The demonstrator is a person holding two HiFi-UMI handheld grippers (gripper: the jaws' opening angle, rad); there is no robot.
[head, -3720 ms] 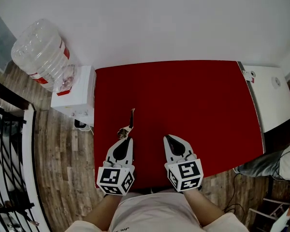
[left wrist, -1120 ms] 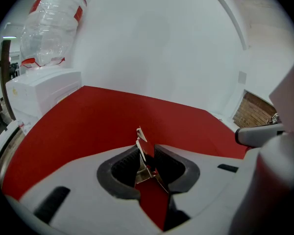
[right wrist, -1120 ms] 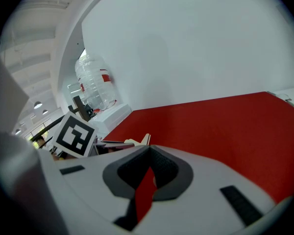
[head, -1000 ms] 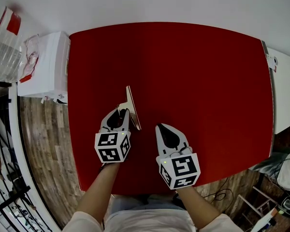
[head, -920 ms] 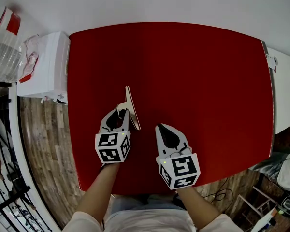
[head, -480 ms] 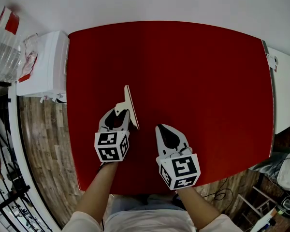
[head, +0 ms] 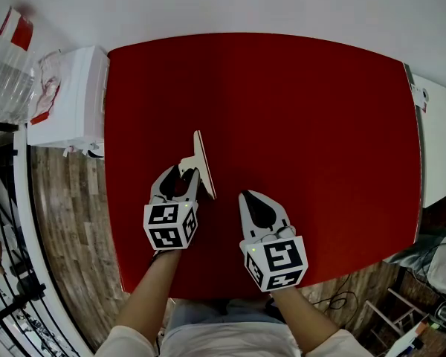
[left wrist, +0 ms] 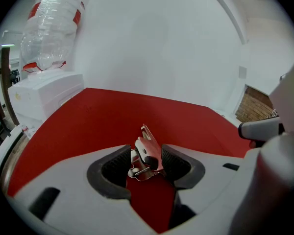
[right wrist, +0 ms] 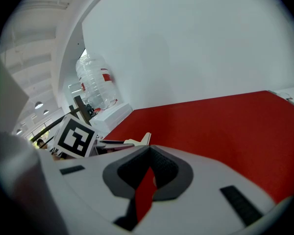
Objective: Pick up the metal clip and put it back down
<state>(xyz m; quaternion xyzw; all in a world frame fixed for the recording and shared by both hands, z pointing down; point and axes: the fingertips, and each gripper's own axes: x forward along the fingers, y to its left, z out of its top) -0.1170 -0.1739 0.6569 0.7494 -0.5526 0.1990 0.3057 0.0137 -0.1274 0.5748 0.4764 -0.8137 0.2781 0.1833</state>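
The metal clip (head: 201, 165) lies on the red table (head: 297, 110), its long blade pointing away from me. In the left gripper view the clip (left wrist: 149, 148) sits between the two dark pads, tilted, with a gap on its left side. My left gripper (head: 180, 175) is around it and its jaws are opening; the pads do not press on it. My right gripper (head: 251, 197) rests a little to the right, apart from the clip, pads together and empty. The right gripper view shows its pads meeting (right wrist: 149, 151), with the clip's tip (right wrist: 142, 140) just beyond.
A white water dispenser (head: 67, 103) with a clear bottle (head: 7, 65) stands off the table's left edge. A white cabinet (head: 438, 140) borders the right edge. Wooden floor lies below the table's near edge.
The left gripper's jaws have spread apart around the clip, and the gripper has eased slightly back toward me. The clip stays on the table. The right gripper has not moved.
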